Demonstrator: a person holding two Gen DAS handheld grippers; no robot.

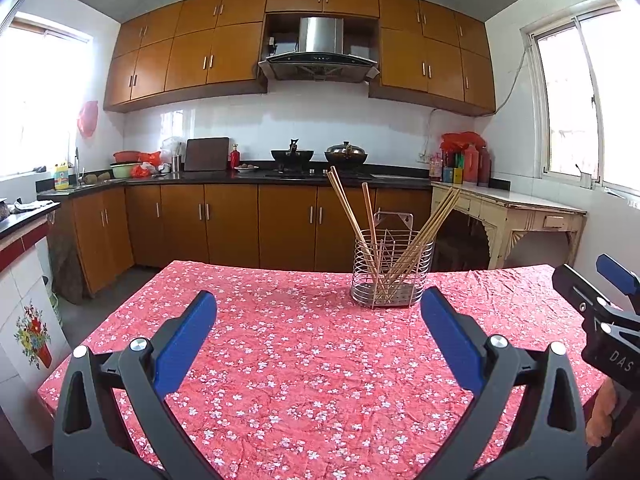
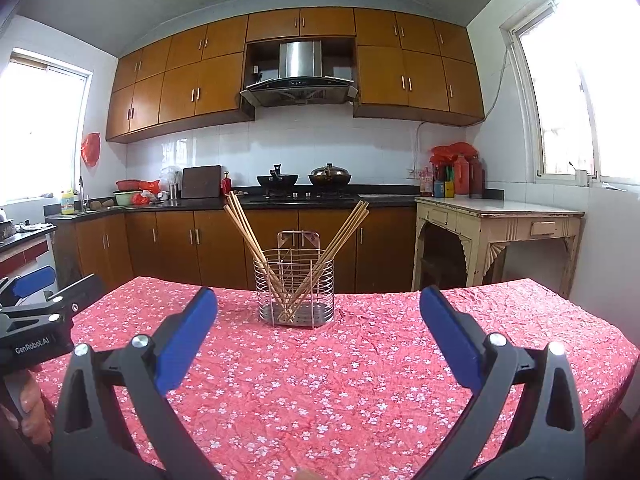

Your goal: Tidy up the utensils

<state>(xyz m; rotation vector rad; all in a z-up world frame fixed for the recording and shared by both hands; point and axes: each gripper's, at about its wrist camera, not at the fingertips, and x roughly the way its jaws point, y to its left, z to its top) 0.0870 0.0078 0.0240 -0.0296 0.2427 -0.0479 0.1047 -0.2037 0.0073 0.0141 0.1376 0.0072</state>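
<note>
A wire utensil holder (image 1: 392, 276) stands on the red flowered tablecloth (image 1: 304, 360), toward the far side of the table. Several wooden chopsticks (image 1: 348, 216) lean in it, some left, some right. The holder also shows in the right wrist view (image 2: 295, 290), with its chopsticks (image 2: 248, 236). My left gripper (image 1: 318, 308) is open and empty, held above the cloth, short of the holder and to its left. My right gripper (image 2: 318, 306) is open and empty, facing the holder. Each gripper shows at the other view's edge, the right one (image 1: 612, 280) and the left one (image 2: 36, 284).
The table's far edge (image 2: 400, 292) lies just behind the holder. Beyond are kitchen cabinets, a stove with two woks (image 1: 320, 156), and a cream side table (image 1: 508, 212) at the right with bottles on it.
</note>
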